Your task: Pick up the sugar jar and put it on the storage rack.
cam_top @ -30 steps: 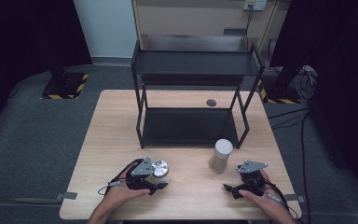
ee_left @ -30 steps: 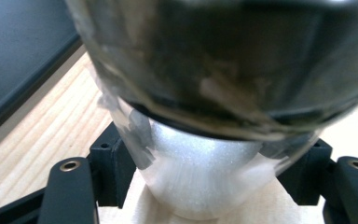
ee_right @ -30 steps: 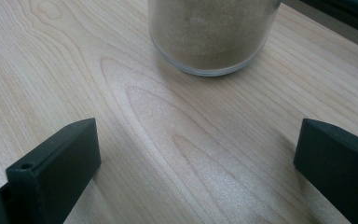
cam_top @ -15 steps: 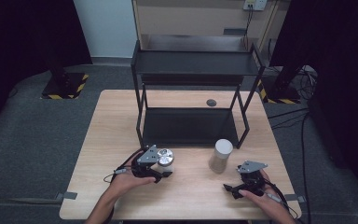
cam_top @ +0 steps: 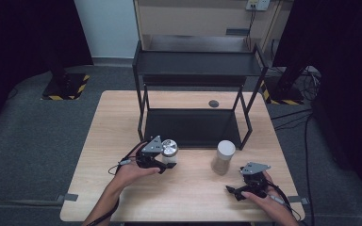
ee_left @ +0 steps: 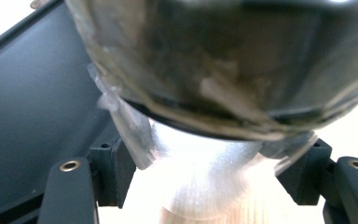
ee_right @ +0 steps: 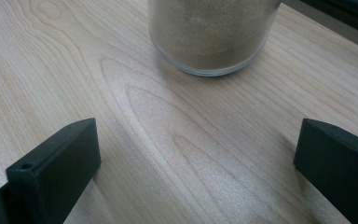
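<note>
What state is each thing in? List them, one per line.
Left gripper: shut on the silver-lidded jar, lifted and tilted.
Silver-lidded jar: held, lid on.
Right gripper: open, resting low on the table.
Sand-filled jar: upright on the table, free, lid on.
Black shelf rack: standing, shelves bare.

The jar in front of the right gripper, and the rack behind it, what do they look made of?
The jar looks like clear glass: its thick see-through rim catches light, with tan powder inside. The rack seems to be metal with a matte black finish, judging by its thin straight legs and flat shelves. The table shows pale wood grain.
</note>
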